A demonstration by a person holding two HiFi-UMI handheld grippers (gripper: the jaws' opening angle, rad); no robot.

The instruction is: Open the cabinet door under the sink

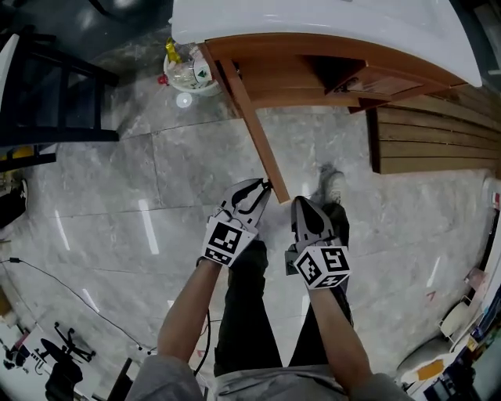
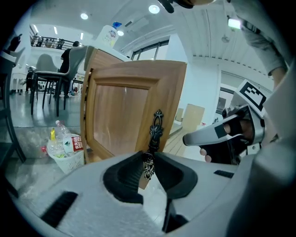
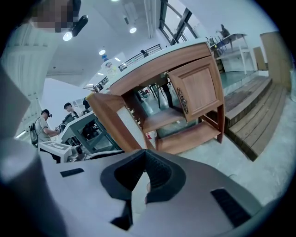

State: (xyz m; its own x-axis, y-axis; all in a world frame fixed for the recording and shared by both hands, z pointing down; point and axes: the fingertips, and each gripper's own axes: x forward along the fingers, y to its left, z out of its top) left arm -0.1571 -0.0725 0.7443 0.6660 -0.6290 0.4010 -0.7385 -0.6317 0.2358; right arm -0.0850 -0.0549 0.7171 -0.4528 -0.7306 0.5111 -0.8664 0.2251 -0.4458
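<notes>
Left gripper (image 2: pixel 149 163): mine; jaws drawn narrow and pinching the lower end of the ornate dark handle (image 2: pixel 157 126)
Cabinet door (image 1: pixel 252 125): the left leaf under the white sink top (image 1: pixel 329 19); swung well out, hinge at the far end, free edge nearest me at my left gripper's tips
Right gripper (image 3: pixel 144 152): jaws together with nothing between them, just right of the door's free edge
Step in hand: I judge it to be finishing the leaf's swing; the task looks mostly done
Method: draw the handle along the door's arc about the far hinge, not straight toward me; let my wrist turn with the leaf; hold the pinch firm
Risk: the handle is slim and I grip it near its end, so a twist could slip it out
Obstacle: waste basket (image 1: pixel 188 74) on the floor, far left beside the hinge; I'd stop short of it
</notes>
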